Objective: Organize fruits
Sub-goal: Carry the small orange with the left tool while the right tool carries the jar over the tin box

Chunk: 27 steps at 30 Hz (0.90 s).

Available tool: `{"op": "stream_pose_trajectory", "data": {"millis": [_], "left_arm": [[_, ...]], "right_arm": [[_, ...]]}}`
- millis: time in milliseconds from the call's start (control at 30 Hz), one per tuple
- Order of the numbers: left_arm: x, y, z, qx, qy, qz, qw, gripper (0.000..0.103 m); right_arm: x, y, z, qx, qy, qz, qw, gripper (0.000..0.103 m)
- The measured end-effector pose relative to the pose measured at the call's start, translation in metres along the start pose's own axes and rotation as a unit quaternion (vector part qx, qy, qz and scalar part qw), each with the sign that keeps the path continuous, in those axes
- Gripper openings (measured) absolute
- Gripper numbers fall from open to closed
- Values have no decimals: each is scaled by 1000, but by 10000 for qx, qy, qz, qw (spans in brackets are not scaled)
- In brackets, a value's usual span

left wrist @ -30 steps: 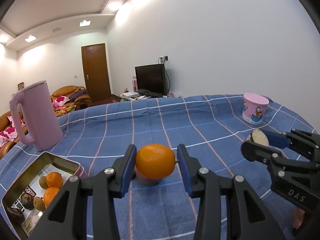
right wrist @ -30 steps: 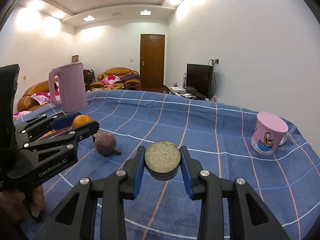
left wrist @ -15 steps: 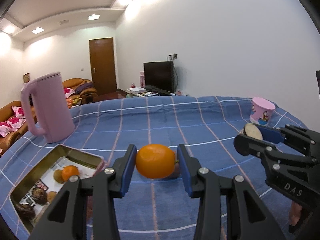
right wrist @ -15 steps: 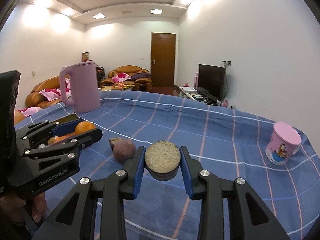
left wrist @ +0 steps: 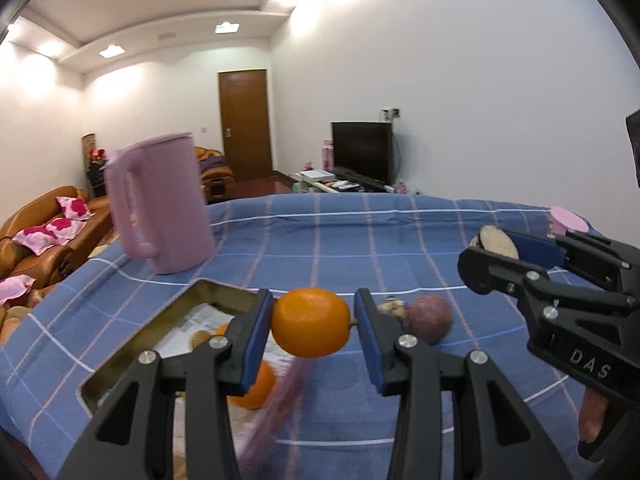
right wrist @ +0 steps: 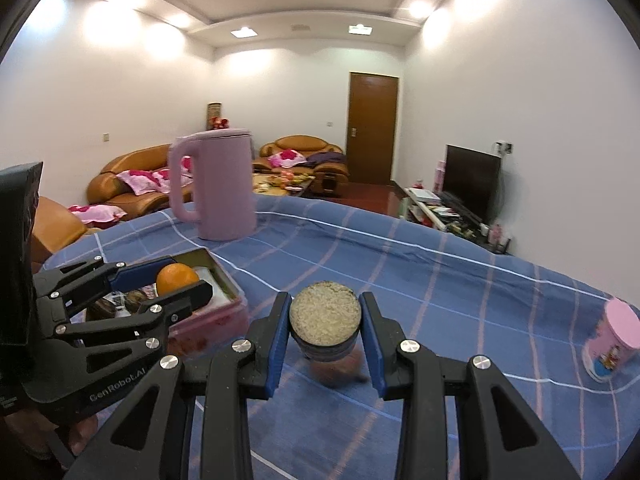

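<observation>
Nearest to me, my left gripper (left wrist: pixel 313 322) is clamped on an orange (left wrist: pixel 311 322), its blue pads pressing both ends, so its longer axis runs sideways from pad to pad. My right gripper (right wrist: pixel 325 320) is clenched around a brown fruit (right wrist: pixel 325 319) with a flat, rough cut face turned up toward the camera; its axis stands roughly upright between the pads. Both grippers tilt gently downward above the blue checked tablecloth (left wrist: pixel 360 240).

Just under my left fingers sits the metal tray (left wrist: pixel 168 316), with more oranges and small brownish fruits inside. Beside the tray, a purple round fruit (left wrist: pixel 430 318) lies on the cloth, with a smaller blurred thing just left of it.

Farther back a pink kettle (right wrist: pixel 214 184) stands upright behind the tray. Well off to the right is a pink cup (right wrist: pixel 610 344). Beyond the table are a sofa (right wrist: pixel 128 180), a television (right wrist: pixel 472 182) and a wooden door (right wrist: pixel 372 128).
</observation>
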State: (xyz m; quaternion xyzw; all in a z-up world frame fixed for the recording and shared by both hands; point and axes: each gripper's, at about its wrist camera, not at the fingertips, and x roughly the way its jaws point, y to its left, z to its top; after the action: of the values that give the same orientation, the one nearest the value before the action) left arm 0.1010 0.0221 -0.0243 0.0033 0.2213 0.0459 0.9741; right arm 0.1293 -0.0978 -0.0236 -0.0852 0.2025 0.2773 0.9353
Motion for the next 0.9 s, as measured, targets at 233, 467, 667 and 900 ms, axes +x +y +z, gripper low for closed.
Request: {"op": "stream_pose_trajectory", "data": {"millis": [233,467,667,900], "left_arm": [[-4,35,-4,-112,66,356,9993,44],[-3,67,-12,-226,185,712,9970,44],[3,97,-26,-390,433,974,9935,44],[8,118,-35,-574,604,1148,9899,44]], "right_arm": [[21,34,8,-124,45,405,9991,36],[37,64,10,-254,118,752,9968,36],[51,93,9,-383,212,1086,9931,36],[68,116,5,-532,421,1326,9888,36]]}}
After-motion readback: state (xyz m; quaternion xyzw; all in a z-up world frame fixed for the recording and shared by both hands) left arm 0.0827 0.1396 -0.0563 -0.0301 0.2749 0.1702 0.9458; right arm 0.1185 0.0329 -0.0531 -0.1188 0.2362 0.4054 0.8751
